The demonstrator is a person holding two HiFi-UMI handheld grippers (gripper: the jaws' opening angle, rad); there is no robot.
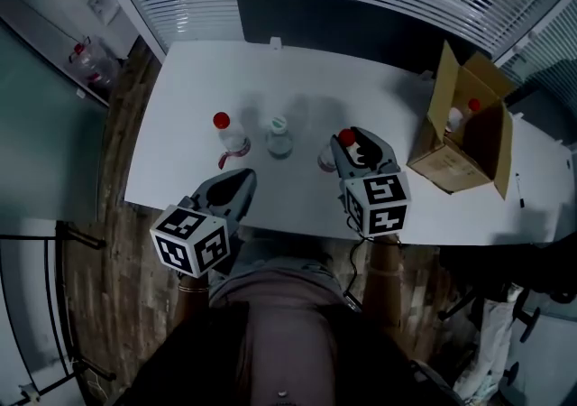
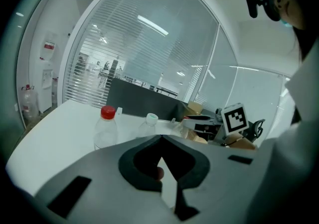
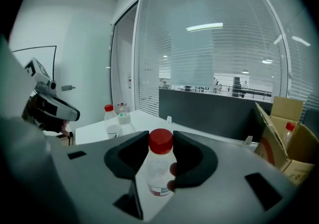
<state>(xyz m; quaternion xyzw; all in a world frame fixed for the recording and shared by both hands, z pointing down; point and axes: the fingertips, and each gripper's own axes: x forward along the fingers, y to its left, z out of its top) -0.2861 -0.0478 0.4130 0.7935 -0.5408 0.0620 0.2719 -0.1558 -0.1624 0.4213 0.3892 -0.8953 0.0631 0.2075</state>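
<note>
Right tool (image 1: 354, 144) clamped on a bottle (image 3: 159, 168) standing on the counter (image 1: 297, 61); left tool (image 2: 160, 137) closed and empty.
The jaws meet the bottle just at its red cap, so the hold looks high. Judgement: keep the bottle upright, move slowly and avoid twisting. A green-capped bottle (image 1: 279, 136) and a second red-capped bottle (image 1: 229, 133) stand just to its left. A cardboard box (image 1: 460, 129) sits well to the right.

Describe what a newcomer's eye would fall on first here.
The right gripper is shut on a red-capped bottle on the white table. A second red-capped bottle and a green-capped bottle stand to its left; an open cardboard box holding another bottle sits at the right end.
</note>
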